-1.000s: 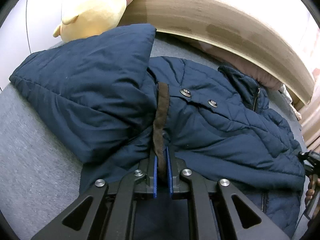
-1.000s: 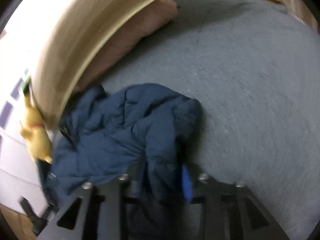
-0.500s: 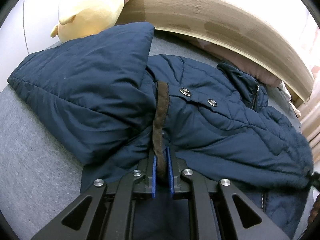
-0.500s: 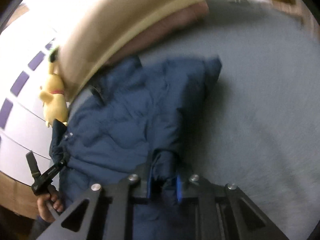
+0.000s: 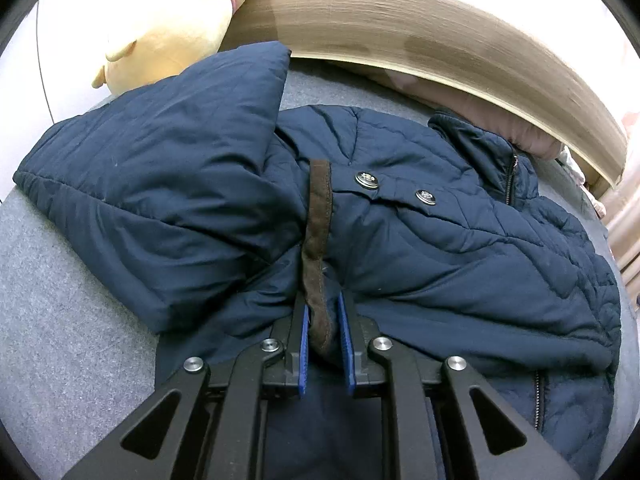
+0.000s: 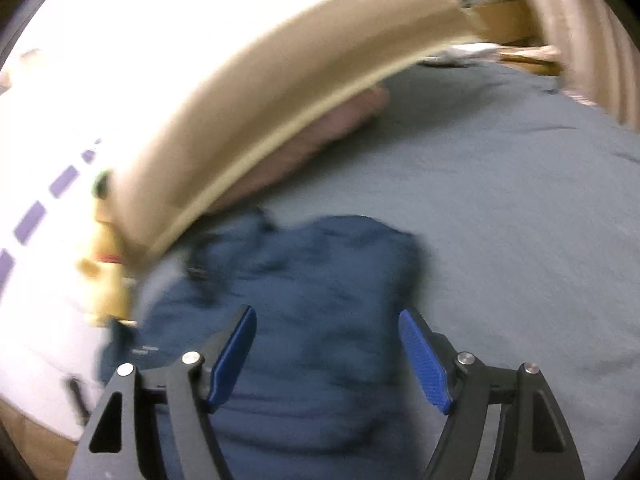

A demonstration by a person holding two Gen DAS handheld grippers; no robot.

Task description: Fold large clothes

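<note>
Left claw (image 5: 323,334) is clamped on the brown trim strip (image 5: 318,240) of the navy quilted jacket (image 5: 440,248), blue pads pressing the fabric from both sides. Right claw (image 6: 326,354) stands wide apart – nothing between its pads – hovering over the jacket (image 6: 312,320); this view is motion-blurred. Jacket lies spread on the grey bed (image 5: 60,320), one sleeve folded across the body, collar toward the wooden headboard (image 5: 400,40). Yellow plush toy (image 5: 172,28) sits beside the headboard.
</note>
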